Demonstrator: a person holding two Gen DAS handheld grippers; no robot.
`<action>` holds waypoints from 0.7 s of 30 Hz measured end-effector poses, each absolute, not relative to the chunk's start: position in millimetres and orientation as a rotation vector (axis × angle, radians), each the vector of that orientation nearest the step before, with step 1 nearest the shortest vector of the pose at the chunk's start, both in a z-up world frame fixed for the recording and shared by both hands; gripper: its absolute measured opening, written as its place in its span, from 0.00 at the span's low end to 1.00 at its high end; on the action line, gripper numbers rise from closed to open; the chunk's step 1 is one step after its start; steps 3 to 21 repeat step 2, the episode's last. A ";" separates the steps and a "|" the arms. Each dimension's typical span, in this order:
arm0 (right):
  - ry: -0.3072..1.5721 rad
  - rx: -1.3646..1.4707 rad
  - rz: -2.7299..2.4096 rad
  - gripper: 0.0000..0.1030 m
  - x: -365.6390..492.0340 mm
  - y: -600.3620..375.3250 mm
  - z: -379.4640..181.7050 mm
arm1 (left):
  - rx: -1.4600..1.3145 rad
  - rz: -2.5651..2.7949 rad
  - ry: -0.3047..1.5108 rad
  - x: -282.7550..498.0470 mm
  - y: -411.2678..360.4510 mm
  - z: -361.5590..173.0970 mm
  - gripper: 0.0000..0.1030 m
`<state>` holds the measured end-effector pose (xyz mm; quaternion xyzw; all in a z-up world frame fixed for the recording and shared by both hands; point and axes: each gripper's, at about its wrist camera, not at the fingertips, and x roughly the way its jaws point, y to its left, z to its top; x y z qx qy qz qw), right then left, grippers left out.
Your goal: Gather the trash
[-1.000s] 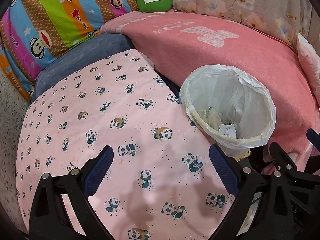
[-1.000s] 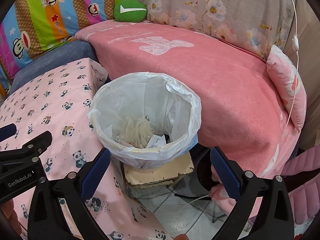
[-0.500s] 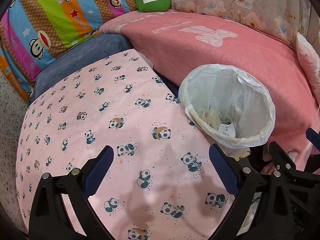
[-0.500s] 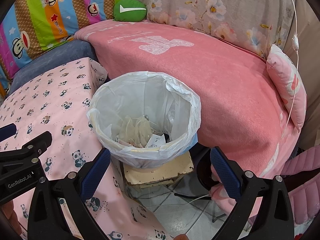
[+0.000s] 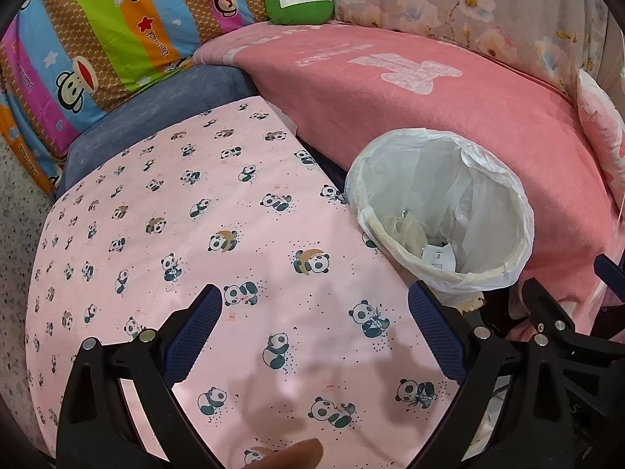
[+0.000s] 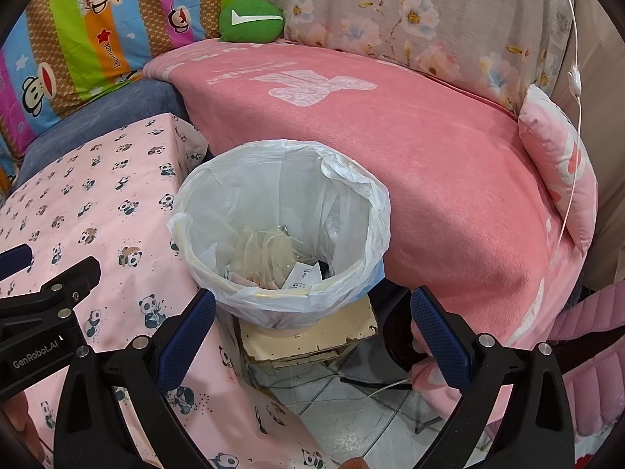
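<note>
**Lined bin sits between table and sofa, both grippers spread and holding nothing**

The bin (image 6: 281, 234) stands on a cream block (image 6: 308, 336) on the floor, wedged between the panda cloth (image 5: 195, 254) on its left and the pink blanket (image 6: 429, 156) behind and to its right. A thin white liner (image 5: 488, 179) is folded out over the bin's rim. Inside lie crumpled translucent wrappers (image 6: 261, 254) and a small white printed slip (image 6: 304, 275), low against the near wall. In the left wrist view the slip (image 5: 439, 256) shows in the same spot, at the bottom of the bin (image 5: 441, 211).

The right gripper (image 6: 312, 336) hangs in front of the bin, jaws wide apart, its blue pads (image 6: 187, 336) framing the block and the bin's lower wall; nothing lies between them. The left gripper (image 5: 312, 332) hovers over the panda cloth, jaws equally wide, with only the cloth under them. Its body also shows at the left edge of the right wrist view, over the cloth (image 6: 97, 203).

Farther out, a green cushion (image 5: 299, 2) rests at the back of the blanket, beside a striped monkey-print cushion (image 5: 97, 39) and a floral backrest (image 6: 410, 15). A small pink pillow (image 6: 558, 160) leans at the blanket's right end, with a white cord (image 6: 574, 78) hanging past it. Grey tiles (image 6: 351, 410) show under the block.
</note>
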<state>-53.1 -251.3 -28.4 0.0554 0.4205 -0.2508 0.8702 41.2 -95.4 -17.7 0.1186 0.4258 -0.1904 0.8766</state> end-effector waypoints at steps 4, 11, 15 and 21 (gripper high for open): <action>0.880 0.115 -0.524 0.93 -52.5 -250.9 -28.0 | 0.249 -0.406 0.893 41.7 -96.0 -18.4 0.89; 0.880 0.115 -0.524 0.93 -52.5 -250.9 -28.0 | 0.249 -0.406 0.893 41.7 -96.0 -18.4 0.89; 0.880 0.115 -0.524 0.93 -52.5 -250.9 -28.0 | 0.249 -0.406 0.893 41.7 -96.0 -18.4 0.89; 0.880 0.115 -0.524 0.93 -52.5 -250.9 -28.0 | 0.249 -0.406 0.893 41.7 -96.0 -18.4 0.89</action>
